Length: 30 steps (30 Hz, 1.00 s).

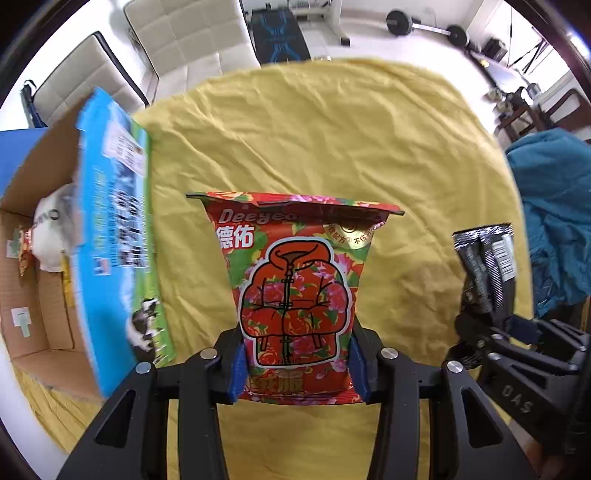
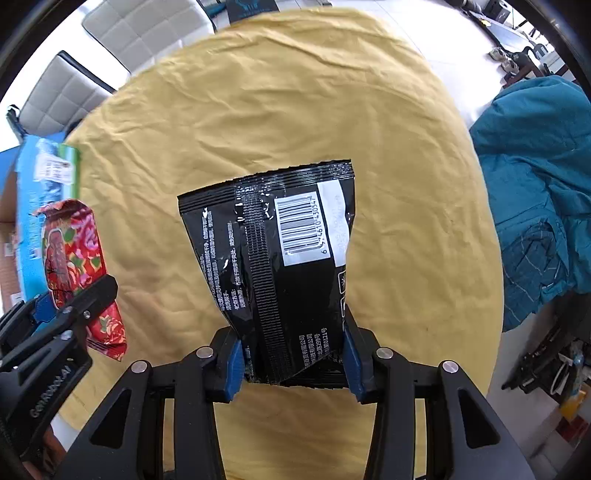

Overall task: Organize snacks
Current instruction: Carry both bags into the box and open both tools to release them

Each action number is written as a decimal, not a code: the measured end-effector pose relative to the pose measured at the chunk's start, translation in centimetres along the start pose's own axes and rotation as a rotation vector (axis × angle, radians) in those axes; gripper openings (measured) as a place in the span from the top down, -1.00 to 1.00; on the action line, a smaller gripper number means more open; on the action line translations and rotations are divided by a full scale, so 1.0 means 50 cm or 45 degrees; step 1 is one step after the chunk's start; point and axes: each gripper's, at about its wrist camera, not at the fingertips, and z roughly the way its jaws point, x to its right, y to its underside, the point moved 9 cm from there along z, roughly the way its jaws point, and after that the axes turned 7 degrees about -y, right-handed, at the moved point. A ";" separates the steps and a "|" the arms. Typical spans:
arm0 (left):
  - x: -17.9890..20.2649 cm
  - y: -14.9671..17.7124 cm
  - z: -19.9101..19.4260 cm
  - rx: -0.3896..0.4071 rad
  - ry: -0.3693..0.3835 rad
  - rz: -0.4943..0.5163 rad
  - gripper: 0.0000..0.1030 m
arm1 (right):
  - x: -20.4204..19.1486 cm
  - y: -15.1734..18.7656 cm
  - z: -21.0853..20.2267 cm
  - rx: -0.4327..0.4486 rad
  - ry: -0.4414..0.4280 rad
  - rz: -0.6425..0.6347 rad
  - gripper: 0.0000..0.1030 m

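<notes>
My left gripper [image 1: 297,363] is shut on a red floral snack packet [image 1: 295,288], held upright above the yellow cloth [image 1: 314,140]. My right gripper [image 2: 293,356] is shut on a black snack packet [image 2: 280,254], its barcode side facing the camera. In the right wrist view the red floral packet [image 2: 79,258] and left gripper [image 2: 88,299] appear at the left. The left wrist view shows the black packet [image 1: 487,266] at the right. An open cardboard box [image 1: 33,280] with a blue printed flap [image 1: 114,236] stands at the left, with some packets inside.
The yellow cloth [image 2: 295,110] covers a round table. A teal garment [image 2: 535,192] lies over something at the right edge. White padded chairs [image 1: 184,37] stand beyond the table, with a barbell [image 1: 424,27] on the floor behind.
</notes>
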 end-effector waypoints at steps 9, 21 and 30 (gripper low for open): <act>-0.046 0.009 -0.156 0.167 0.065 -0.027 0.20 | -0.074 0.035 -0.144 0.130 -0.075 -0.019 0.11; -0.189 0.025 -0.291 0.330 0.118 -0.065 0.20 | -0.313 0.067 -0.285 0.291 -0.165 -0.115 0.11; -0.395 0.054 -0.313 0.370 0.063 -0.175 0.20 | -0.534 0.097 -0.283 0.286 -0.234 -0.244 0.11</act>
